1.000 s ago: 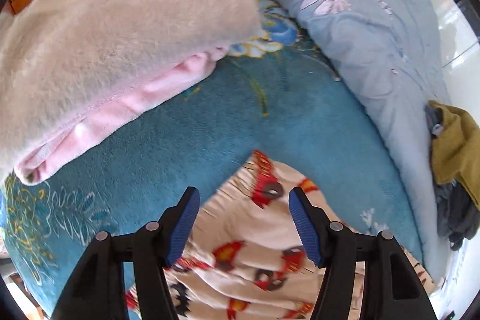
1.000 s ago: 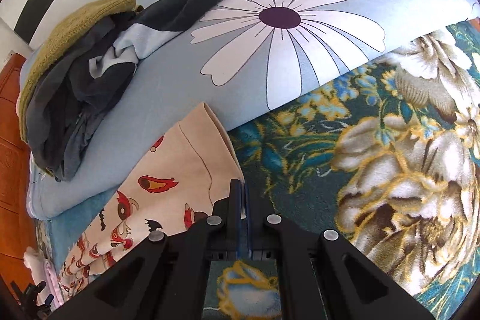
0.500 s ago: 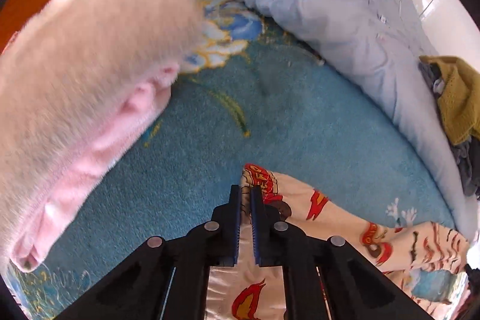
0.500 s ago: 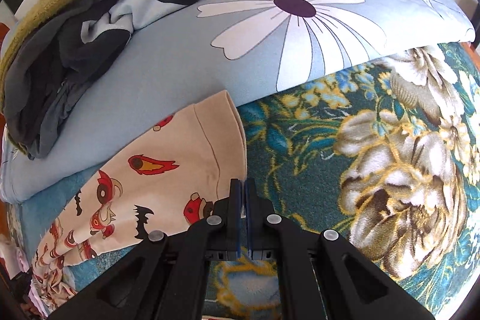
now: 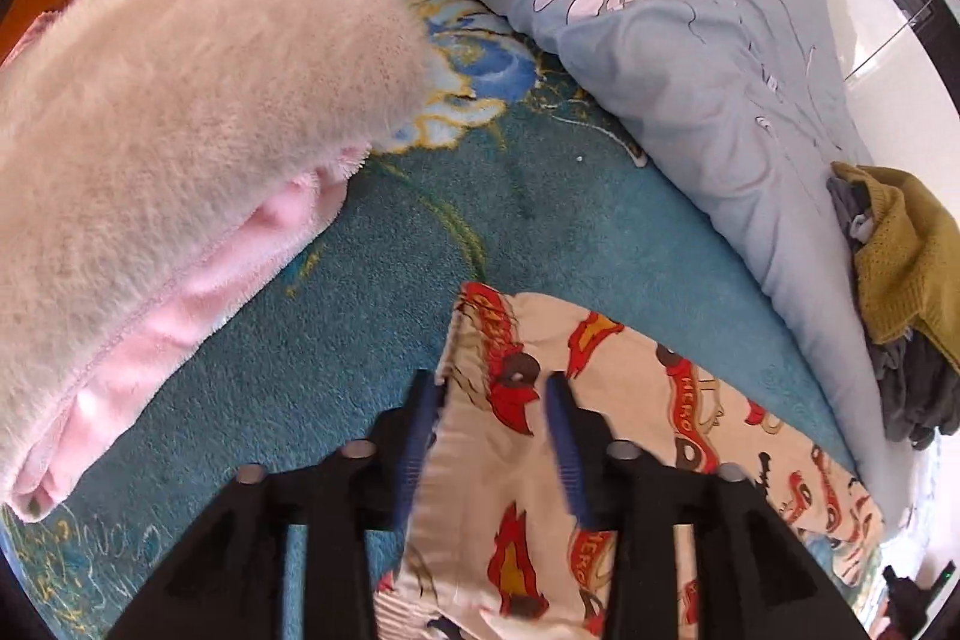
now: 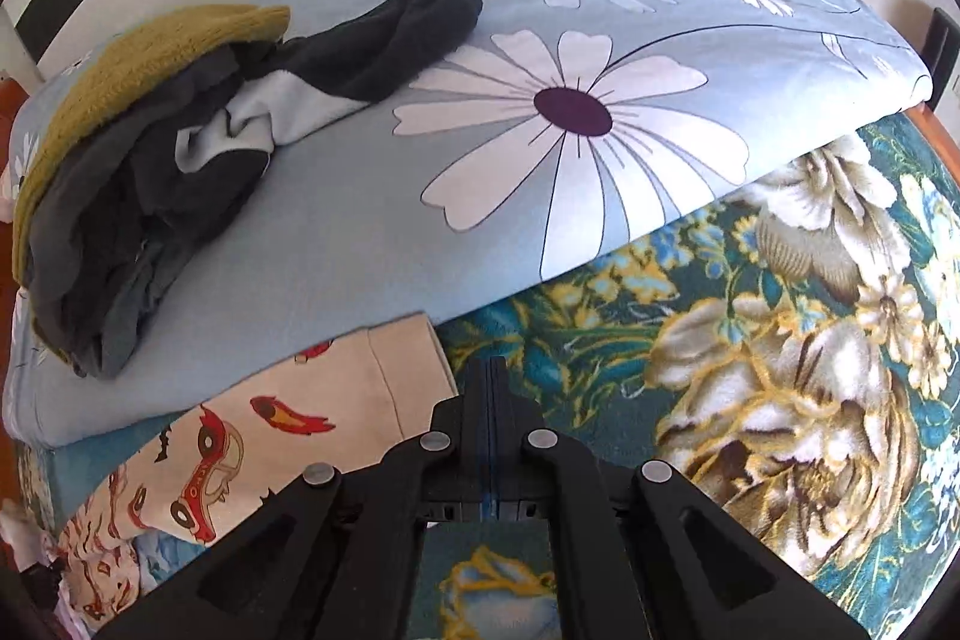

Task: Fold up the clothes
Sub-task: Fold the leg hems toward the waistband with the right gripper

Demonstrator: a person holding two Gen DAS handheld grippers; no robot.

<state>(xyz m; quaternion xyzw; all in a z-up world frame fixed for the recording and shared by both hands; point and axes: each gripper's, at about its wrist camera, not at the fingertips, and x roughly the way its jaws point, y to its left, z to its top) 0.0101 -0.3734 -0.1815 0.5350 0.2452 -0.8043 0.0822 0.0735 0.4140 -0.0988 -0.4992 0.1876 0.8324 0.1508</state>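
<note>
The left gripper points steeply down over the near corner of the cartoon-print garment, its jaws opening, the blue pads standing either side of the cloth's edge without pressing on it; the garment lies flat on the teal floral blanket and runs off to the near right; to the left of the gripper sits a folded stack of fluffy cream and pink fleece, and on the far right a light blue daisy-print quilt is heaped, with an olive knit piece and dark grey clothes on its right edge. The right gripper has its jaws pressed fully together, and whether any cloth is caught between them I cannot tell; the garment's hem lies just to its left, tucked partly under the quilt, on which the same olive and dark clothes are piled at far left.
</note>
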